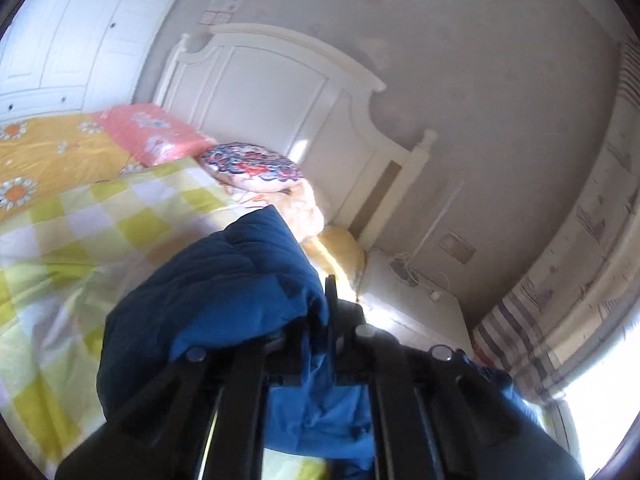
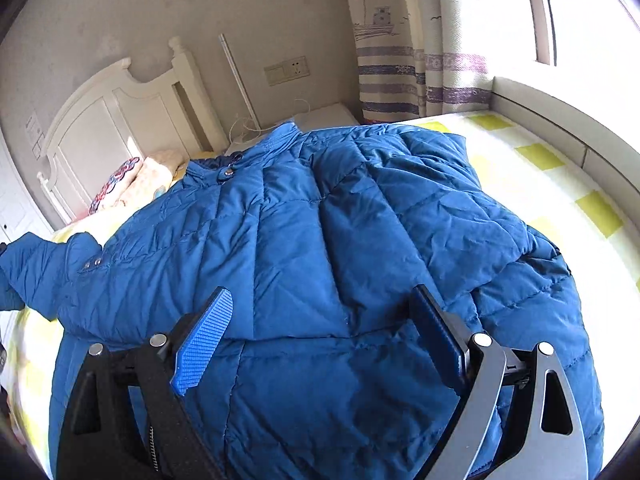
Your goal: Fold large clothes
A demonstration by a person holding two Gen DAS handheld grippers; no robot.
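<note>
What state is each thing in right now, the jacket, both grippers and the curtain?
Blue padded jacket: spread on the bed, collar toward the headboard, one sleeve lifted at the left.
Jacket sleeve: raised off the bed, bunched over the left gripper.
Left gripper: shut on the jacket sleeve.
Right gripper: open, above the jacket's lower part, holding nothing.
Curtain: drawn aside, window uncovered.

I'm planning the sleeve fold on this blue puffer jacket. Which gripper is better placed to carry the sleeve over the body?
Left. The left gripper is already shut on the blue jacket, with fabric bunched at its fingers. The right gripper hangs open over the jacket's body, holding nothing.
</note>
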